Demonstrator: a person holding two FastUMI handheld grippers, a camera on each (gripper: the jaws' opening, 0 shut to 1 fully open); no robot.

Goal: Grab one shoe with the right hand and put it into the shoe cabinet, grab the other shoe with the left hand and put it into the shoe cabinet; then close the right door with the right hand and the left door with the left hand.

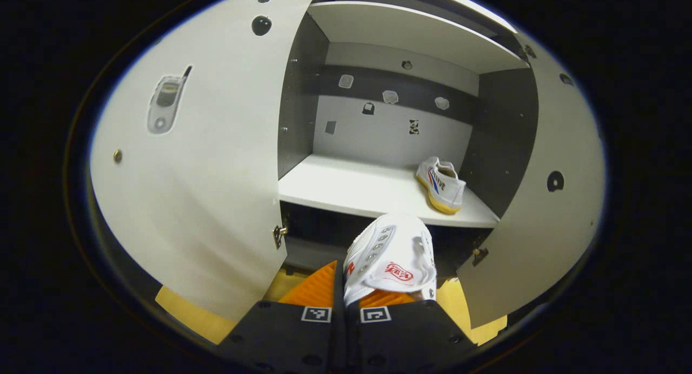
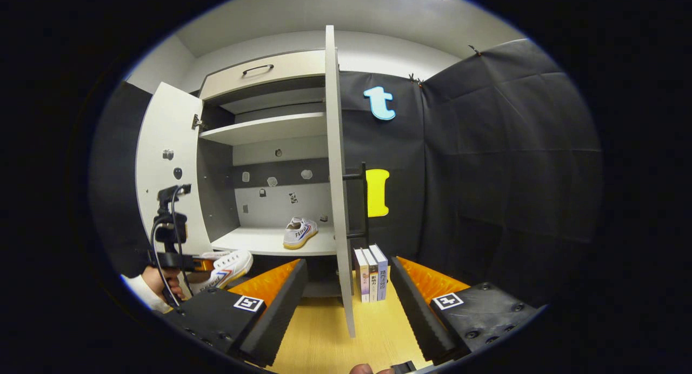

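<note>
Your left gripper (image 1: 346, 301) is clenched on a white canvas sneaker with red logo on the tongue (image 1: 390, 255), both fingers pressing its heel end, toe pointing fwd toward the white shoe cabinet (image 1: 400, 39). This shoe is in the air in front of the lower shelf (image 1: 346, 187), just before its front edge and not yet inside. The second white sneaker with blue-red side stripes and yellowish sole (image 1: 440, 184) lies on that shelf, near the right rear corner, close to the dark right side wall. Both doors are open: the left white door (image 1: 194, 163) swung wide, the right white door (image 1: 540, 217) too. In the right gripper view your right gripper (image 2: 346, 304) has the jaws released, wide apart, w/ nothing between them; it hovers over the light wooden floor board (image 2: 324, 336), the right door's edge seen betw. its fingers. Three upright books (image 2: 371, 274) stand just beside that door, on the floor.
</note>
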